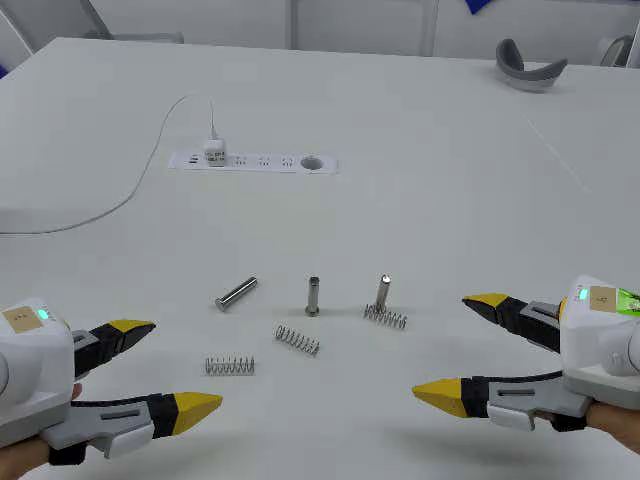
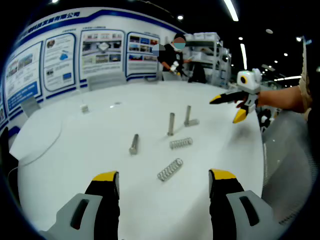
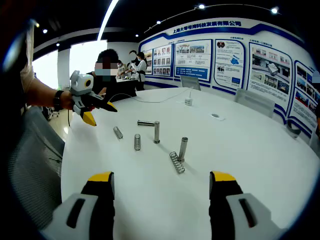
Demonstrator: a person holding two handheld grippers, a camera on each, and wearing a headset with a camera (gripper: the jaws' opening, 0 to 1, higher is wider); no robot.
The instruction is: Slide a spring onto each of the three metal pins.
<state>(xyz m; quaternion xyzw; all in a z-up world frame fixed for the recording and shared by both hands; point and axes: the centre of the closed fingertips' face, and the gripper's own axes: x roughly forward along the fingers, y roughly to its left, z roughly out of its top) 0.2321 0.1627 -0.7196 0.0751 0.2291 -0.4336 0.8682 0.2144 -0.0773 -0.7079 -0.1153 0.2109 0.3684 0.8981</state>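
Note:
Three metal pins sit mid-table: one lying flat (image 1: 236, 293), two upright (image 1: 313, 296) (image 1: 383, 291). Three loose springs lie in front of them: left spring (image 1: 230, 366), middle spring (image 1: 297, 340), and a right spring (image 1: 385, 317) touching the right pin's base. My left gripper (image 1: 172, 366) is open at the near left, facing the left spring (image 2: 170, 169) between its jaws' line. My right gripper (image 1: 455, 346) is open at the near right, looking at the right pin (image 3: 183, 149) and its spring (image 3: 176, 162). Neither holds anything.
A white power strip (image 1: 252, 161) with a plugged charger (image 1: 214, 152) and a cable (image 1: 150, 165) lies farther back. A grey curved object (image 1: 530, 68) rests at the far right. People (image 2: 175, 52) stand beyond the table.

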